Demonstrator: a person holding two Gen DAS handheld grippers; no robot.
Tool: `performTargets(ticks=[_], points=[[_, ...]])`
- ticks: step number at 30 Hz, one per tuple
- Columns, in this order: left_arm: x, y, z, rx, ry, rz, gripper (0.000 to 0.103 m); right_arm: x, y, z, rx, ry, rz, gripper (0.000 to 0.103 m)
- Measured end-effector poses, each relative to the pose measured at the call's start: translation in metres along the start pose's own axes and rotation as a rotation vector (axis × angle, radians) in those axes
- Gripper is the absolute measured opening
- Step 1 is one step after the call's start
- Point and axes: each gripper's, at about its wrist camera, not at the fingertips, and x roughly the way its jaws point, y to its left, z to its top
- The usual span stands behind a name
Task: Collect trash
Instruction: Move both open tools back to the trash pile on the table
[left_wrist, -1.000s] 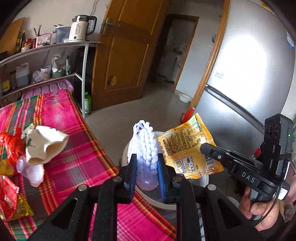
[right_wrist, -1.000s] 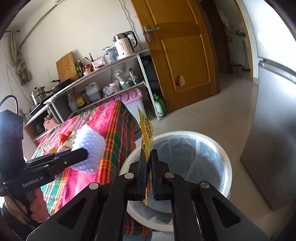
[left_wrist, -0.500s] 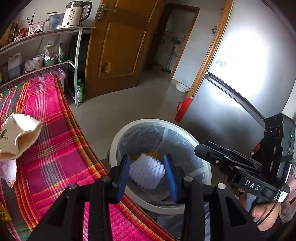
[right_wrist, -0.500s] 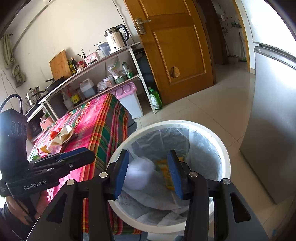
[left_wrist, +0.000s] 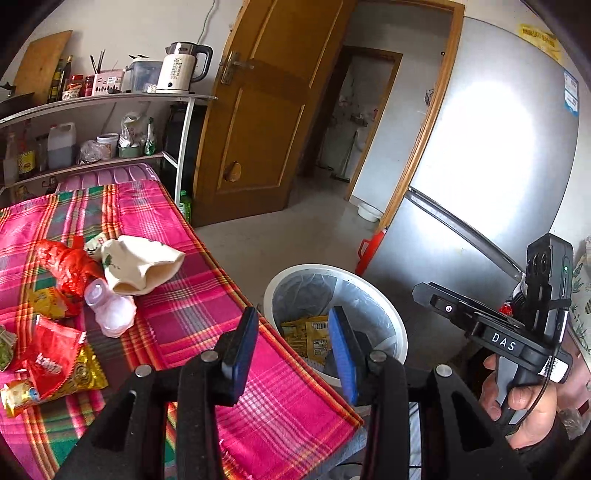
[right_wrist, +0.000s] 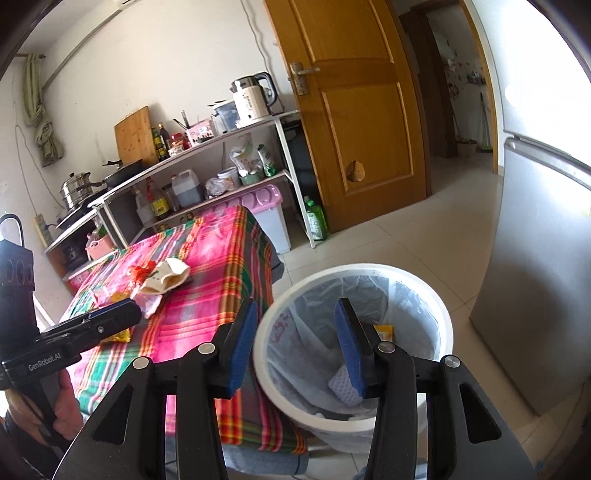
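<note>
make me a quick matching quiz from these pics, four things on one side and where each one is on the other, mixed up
Things:
1. yellow snack wrapper
2. kettle
3. cream crumpled bag
4. green bottle

Places:
A. on the floor beside the wooden door
B. on the plaid tablecloth
C. inside the lined white bin
D. on the top shelf

Pairs: 1-C, 2-D, 3-B, 4-A

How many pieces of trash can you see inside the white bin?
2: a yellow snack wrapper against the liner of the bin, and a white foam net lower down. More may lie hidden behind the gripper fingers.
</note>
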Motion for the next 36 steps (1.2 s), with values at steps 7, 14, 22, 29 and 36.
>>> performTargets(ticks=[7, 14, 22, 29, 36], points=[[-0.028, 0.02, -0.002, -0.037, -0.046, 0.027, 0.043, -0.002, 0.025, 0.003, -0.047, -0.003, 0.016, 0.045], [-0.03, 0.029, -0.011, -0.055, -0.04, 0.024, 0.043, 0.0, 0.027, 0.001, -0.054, 0.008, 0.007, 0.045], [-0.035, 0.035, -0.016, -0.062, -0.039, 0.048, 0.043, 0.003, 0.029, 0.002, -0.055, -0.003, 0.024, 0.045], [-0.052, 0.045, -0.027, -0.071, -0.061, 0.102, 0.049, 0.001, 0.046, -0.003, -0.1, -0.014, 0.056, 0.045], [-0.075, 0.063, -0.041, -0.098, -0.072, 0.187, 0.053, 0.005, 0.076, -0.017, -0.154, 0.016, 0.117, 0.045]])
